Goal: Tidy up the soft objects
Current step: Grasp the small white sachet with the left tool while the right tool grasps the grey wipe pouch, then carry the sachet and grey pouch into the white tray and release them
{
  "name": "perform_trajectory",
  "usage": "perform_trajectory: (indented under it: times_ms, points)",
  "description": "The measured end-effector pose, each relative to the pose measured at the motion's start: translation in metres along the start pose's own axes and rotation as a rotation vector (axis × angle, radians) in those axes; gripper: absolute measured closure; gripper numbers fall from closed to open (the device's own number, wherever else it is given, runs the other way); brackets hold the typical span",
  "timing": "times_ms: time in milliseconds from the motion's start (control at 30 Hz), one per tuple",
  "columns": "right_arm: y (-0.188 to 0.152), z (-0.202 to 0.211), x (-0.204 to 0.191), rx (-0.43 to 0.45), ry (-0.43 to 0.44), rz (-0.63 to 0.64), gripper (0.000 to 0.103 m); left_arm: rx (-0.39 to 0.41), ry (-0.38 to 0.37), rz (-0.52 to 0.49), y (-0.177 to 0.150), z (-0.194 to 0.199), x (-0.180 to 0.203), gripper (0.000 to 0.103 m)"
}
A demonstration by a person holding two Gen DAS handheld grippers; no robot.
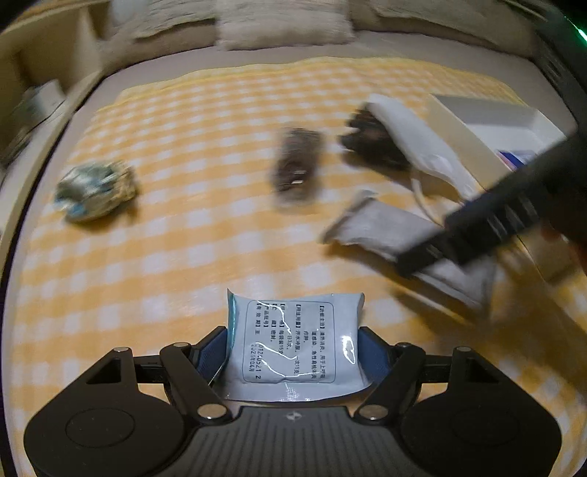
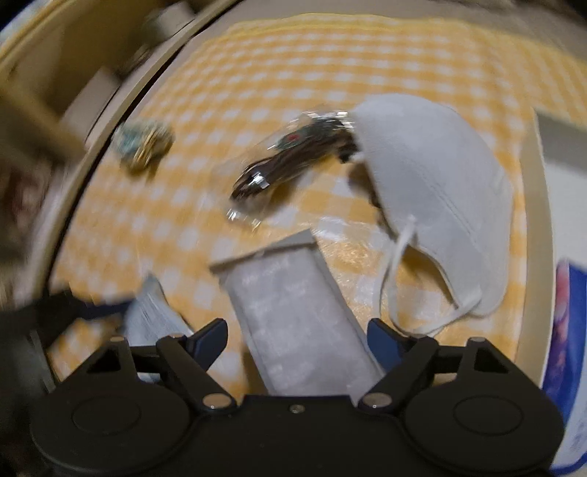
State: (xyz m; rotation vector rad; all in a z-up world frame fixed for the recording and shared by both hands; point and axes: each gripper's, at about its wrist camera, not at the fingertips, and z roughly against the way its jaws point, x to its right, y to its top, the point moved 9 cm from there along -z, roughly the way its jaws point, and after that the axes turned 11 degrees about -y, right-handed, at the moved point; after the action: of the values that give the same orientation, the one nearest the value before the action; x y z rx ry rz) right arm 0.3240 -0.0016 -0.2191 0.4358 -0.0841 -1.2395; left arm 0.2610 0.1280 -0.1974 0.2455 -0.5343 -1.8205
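My left gripper (image 1: 293, 337) is shut on a light blue sachet (image 1: 293, 341) with printed text, its blue pads pressing both side edges above the yellow checked cloth (image 1: 183, 238). My right gripper (image 2: 297, 334) stands open around a grey flat packet (image 2: 301, 323). Its left pad is apart from the packet's edge and its right pad is close beside it. In the left wrist view a black finger (image 1: 477, 227) of the right gripper crosses that grey packet (image 1: 381, 227). The sachet (image 2: 154, 312) also shows at lower left in the right wrist view.
On the cloth lie a white face mask (image 2: 433, 190), a dark item in a clear bag (image 2: 290, 161) and a crumpled blue-green bundle (image 1: 95, 187). A white open box (image 1: 488, 124) stands at the right. Pillows (image 1: 282, 25) lie at the back and a shelf (image 1: 36, 110) is at the left.
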Motion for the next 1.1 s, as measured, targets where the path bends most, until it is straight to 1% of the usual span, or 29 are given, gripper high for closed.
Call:
perform_trajectory:
  times_ms: [133,200,300,400,567,733,800,933,1100]
  points:
    - [-0.011,-0.004,-0.005,0.002,-0.051,0.170,0.031,0.026,0.012,0.084,-0.002,0.012,-0.018,0.028]
    - [-0.016,-0.006,-0.005,-0.004,-0.074,0.224,0.039,0.043,0.013,0.108,-0.002,0.019,-0.019,0.028]
    - [-0.017,-0.005,-0.008,0.001,-0.088,0.268,0.048,0.067,0.016,0.123,0.003,0.025,-0.022,0.029]
    - [-0.016,0.004,-0.014,0.026,-0.067,0.262,0.051,0.100,0.022,0.142,0.008,0.033,-0.023,0.030]
    - [-0.002,0.035,-0.018,0.158,-0.059,0.242,0.052,0.193,0.047,0.184,0.023,0.054,-0.022,0.031]
    - [0.012,0.072,-0.013,0.290,-0.062,0.197,0.052,0.297,0.062,0.220,0.040,0.081,-0.018,0.031]
    - [0.016,0.085,-0.009,0.334,-0.068,0.184,0.052,0.327,0.068,0.230,0.045,0.090,-0.014,0.031]
    - [0.021,0.109,0.002,0.401,-0.068,0.135,0.052,0.379,0.081,0.229,0.055,0.103,-0.005,0.032]
    - [0.023,0.136,0.015,0.474,-0.089,0.104,0.052,0.417,0.078,0.206,0.068,0.113,0.014,0.034]
